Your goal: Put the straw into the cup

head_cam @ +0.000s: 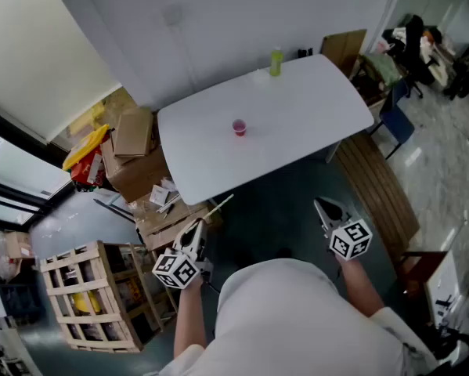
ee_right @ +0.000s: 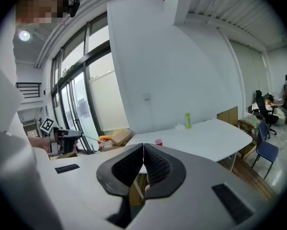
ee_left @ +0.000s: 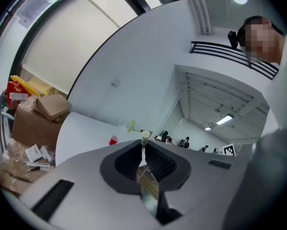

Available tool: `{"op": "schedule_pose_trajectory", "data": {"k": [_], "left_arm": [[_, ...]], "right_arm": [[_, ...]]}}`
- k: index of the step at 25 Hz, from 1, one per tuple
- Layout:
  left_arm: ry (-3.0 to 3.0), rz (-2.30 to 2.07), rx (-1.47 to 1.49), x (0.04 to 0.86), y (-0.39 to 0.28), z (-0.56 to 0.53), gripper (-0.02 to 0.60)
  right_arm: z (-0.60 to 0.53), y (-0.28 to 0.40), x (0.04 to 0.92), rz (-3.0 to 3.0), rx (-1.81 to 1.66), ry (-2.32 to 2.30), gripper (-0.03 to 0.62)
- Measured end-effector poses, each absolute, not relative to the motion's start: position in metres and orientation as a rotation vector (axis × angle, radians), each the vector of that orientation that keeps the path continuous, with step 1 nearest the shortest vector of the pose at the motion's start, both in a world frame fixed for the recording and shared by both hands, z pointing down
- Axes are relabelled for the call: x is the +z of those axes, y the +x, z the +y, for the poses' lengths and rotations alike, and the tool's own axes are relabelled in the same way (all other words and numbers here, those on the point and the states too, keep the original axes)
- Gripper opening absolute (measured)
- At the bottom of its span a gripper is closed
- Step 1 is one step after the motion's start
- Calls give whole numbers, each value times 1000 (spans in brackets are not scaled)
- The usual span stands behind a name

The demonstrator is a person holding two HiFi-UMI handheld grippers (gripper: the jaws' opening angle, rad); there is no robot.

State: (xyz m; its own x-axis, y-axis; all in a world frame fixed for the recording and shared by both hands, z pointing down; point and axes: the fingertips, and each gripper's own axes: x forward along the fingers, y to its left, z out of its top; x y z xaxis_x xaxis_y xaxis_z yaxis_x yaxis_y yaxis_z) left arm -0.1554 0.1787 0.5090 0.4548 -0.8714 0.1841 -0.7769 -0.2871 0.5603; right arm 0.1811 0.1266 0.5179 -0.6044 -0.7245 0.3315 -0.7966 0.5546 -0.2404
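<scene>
A white table point(head_cam: 297, 124) stands ahead of me, well apart from both my grippers, so I judge the approach is not yet made. My right gripper point(head_cam: 326, 208) hangs short of the table edge, jaws pressed together on nothing, likely just kept clear. My left gripper point(head_cam: 195, 229) is clamped on the straw point(head_cam: 218, 207), which juts forward toward the table, ready for aiming. The small red cup point(head_cam: 239, 127) sits upright mid-table, open mouth up.
</scene>
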Motion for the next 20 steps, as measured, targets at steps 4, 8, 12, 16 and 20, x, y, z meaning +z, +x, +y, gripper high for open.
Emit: {"op": "schedule_pose_trajectory", "data": {"k": [4, 8, 12, 16, 20], "left_arm": [[2115, -1367, -203, 511, -161, 177, 23], [2113, -1361, -204, 512, -165, 176, 23], [2114, -1352, -198, 513, -168, 174, 23], [2116, -1346, -191, 518, -172, 175, 23], [2114, -1338, -173, 522, -179, 176, 23]], "right_arm": [[127, 173, 518, -2594, 539, 1284, 35], [127, 166, 517, -2594, 532, 1282, 35], [126, 161, 517, -2592, 529, 1277, 35], [128, 156, 517, -2589, 540, 1290, 35], [131, 149, 517, -2583, 549, 1303, 37]]}}
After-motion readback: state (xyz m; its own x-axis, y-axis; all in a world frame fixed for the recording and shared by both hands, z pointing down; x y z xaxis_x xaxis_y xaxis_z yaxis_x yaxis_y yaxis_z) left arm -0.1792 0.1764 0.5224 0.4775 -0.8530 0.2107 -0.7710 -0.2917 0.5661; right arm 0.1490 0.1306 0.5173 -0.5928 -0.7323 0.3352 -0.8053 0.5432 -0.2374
